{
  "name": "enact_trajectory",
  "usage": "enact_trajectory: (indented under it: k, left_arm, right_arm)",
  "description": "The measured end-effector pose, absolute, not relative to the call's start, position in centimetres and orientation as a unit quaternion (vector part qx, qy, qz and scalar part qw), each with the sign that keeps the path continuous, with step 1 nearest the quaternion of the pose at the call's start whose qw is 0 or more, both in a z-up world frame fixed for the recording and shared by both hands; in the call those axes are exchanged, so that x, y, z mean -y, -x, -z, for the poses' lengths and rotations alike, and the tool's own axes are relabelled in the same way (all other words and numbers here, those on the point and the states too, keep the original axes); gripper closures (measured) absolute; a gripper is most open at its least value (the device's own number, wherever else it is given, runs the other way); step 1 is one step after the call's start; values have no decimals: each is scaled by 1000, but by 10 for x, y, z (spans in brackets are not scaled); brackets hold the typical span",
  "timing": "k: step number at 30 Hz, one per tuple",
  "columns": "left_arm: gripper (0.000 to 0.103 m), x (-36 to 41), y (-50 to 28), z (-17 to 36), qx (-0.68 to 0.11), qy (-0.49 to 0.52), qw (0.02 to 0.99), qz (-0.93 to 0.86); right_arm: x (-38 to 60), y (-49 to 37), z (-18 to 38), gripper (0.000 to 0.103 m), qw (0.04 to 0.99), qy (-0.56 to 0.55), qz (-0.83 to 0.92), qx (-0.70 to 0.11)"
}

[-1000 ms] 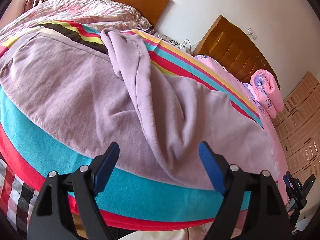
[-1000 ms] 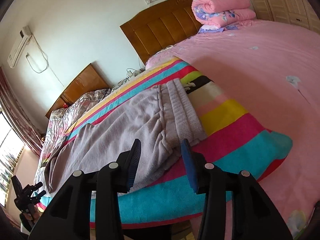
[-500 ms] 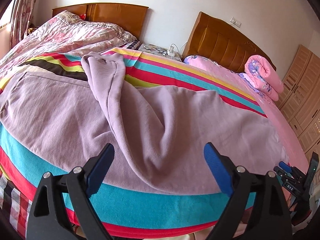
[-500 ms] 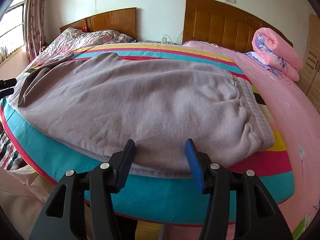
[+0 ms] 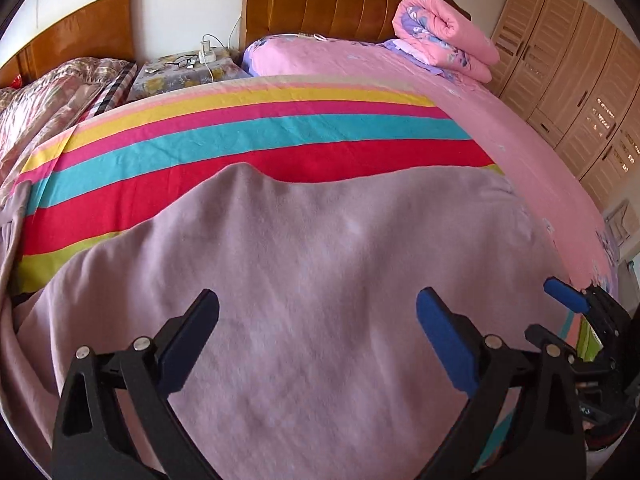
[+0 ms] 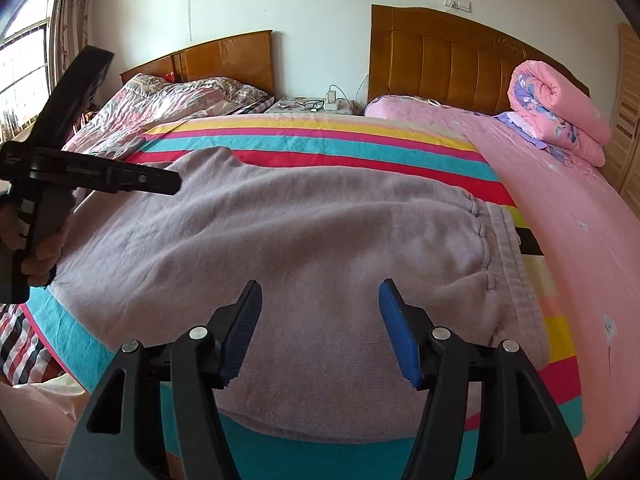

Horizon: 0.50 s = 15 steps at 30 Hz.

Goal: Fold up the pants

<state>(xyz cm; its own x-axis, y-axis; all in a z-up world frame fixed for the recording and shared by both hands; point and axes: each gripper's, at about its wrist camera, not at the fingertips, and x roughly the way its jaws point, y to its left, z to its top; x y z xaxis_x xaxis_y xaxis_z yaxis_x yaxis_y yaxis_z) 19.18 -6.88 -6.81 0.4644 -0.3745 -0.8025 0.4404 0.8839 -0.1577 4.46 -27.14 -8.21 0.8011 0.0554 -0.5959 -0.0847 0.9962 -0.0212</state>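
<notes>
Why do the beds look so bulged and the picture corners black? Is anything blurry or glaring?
Left wrist view: the fisheye lens bows the striped blanket, corners are black, pants look sharp. Right wrist view: same bulge, the window is washed out by daylight, the rest evenly lit.

Illumination: bright, even daylight in both views.
Source: window (image 6: 22, 68) at left edge of right wrist view, overexposed.
Shadows: soft and faint on the pants (image 6: 280, 248).
Glare: mild sheen on the headboard (image 5: 340, 4).
Sharpness: centre crisp, no motion blur.
Distortion: strong fisheye curvature; wardrobe (image 5: 572, 80) bows.
Vignette: black corners in both views.
</notes>
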Motion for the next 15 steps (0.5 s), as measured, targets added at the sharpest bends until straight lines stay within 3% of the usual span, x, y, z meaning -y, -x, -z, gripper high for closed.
enact_trajectory:
  k: [5, 9, 10, 15]
  left_arm:
    - [6, 70, -227, 91, -475, -12, 849, 230]
    - [7, 77, -246, 115, -461, -86, 864, 181]
    - [2, 81, -250, 118, -457, -107, 866, 170]
    - [1, 82, -276, 119, -465, -99, 866, 153]
  right_arm:
    - [280, -54, 96, 41, 943, 10, -32, -332]
    - [288, -64, 109, 40, 937, 2, -28, -350]
    - [289, -64, 110, 40, 936, -1, -29, -350]
    - [294, -60, 111, 40, 934, 0, -29, -356]
